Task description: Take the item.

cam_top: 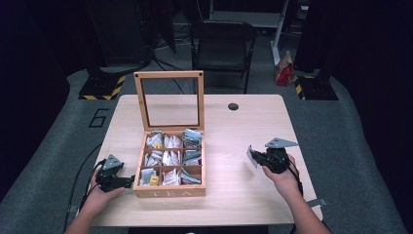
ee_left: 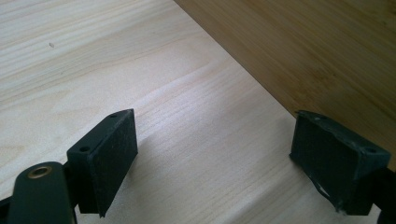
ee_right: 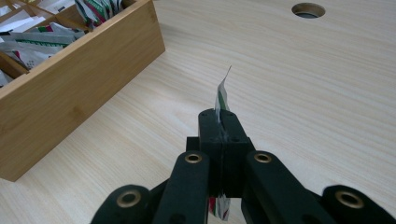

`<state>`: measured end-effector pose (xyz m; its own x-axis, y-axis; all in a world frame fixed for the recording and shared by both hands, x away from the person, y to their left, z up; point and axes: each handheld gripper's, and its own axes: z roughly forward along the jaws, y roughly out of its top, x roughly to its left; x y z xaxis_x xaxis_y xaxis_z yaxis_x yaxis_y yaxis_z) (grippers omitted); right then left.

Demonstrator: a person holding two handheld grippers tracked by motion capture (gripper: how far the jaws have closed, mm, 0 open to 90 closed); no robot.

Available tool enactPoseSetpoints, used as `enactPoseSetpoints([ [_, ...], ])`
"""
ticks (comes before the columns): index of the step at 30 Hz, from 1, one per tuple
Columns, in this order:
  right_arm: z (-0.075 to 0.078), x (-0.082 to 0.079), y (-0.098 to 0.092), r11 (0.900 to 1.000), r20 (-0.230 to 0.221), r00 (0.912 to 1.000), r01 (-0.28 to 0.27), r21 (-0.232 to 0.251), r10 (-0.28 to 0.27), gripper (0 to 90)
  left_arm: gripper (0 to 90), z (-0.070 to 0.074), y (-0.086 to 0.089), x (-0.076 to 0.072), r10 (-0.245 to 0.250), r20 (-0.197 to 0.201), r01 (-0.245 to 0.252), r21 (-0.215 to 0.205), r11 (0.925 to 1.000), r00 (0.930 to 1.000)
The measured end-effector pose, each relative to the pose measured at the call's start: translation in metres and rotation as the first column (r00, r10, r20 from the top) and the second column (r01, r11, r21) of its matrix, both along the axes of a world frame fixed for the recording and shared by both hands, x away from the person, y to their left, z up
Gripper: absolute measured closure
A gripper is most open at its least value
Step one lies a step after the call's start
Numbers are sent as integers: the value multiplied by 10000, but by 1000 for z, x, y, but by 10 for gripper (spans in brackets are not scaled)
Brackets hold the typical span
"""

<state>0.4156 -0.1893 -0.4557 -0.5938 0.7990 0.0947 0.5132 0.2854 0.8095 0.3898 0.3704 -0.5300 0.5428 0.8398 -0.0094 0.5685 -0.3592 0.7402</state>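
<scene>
A wooden tea box (cam_top: 169, 191) with its glass lid (cam_top: 169, 100) propped up stands on the table, its compartments full of tea bags (cam_top: 169, 157). My right gripper (cam_top: 254, 157) hovers right of the box, shut on a flat tea bag (ee_right: 222, 93) that sticks up edge-on between the jaws. The box's side wall (ee_right: 74, 98) lies to the left in the right gripper view. My left gripper (cam_top: 130, 181) rests on the table against the box's left front corner, its pads (ee_left: 112, 154) wide apart with nothing between them, the box wall (ee_left: 317, 56) just ahead.
The light wooden table (cam_top: 234, 195) has a round cable hole (cam_top: 233, 106) at the back. A black folding chair (cam_top: 222, 46) and a red bag (cam_top: 284, 72) stand on the floor behind. Stand bases with yellow-black tape (cam_top: 101, 87) flank the far corners.
</scene>
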Motion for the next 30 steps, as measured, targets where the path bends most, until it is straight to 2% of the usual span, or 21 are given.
enactPoseSetpoints([
  [10,-11,-1,0,9996,-42,9998,185,-209,-185,899,142,0,0,0,11,9,-11,2,10000,10000],
  [18,-19,-2,4,9988,-122,9998,128,-468,-134,898,142,0,0,0,10,11,-10,9,10000,10000],
  [30,-27,-5,13,9980,-293,9992,-295,-563,279,881,142,0,0,0,12,11,-12,5,10000,10000],
])
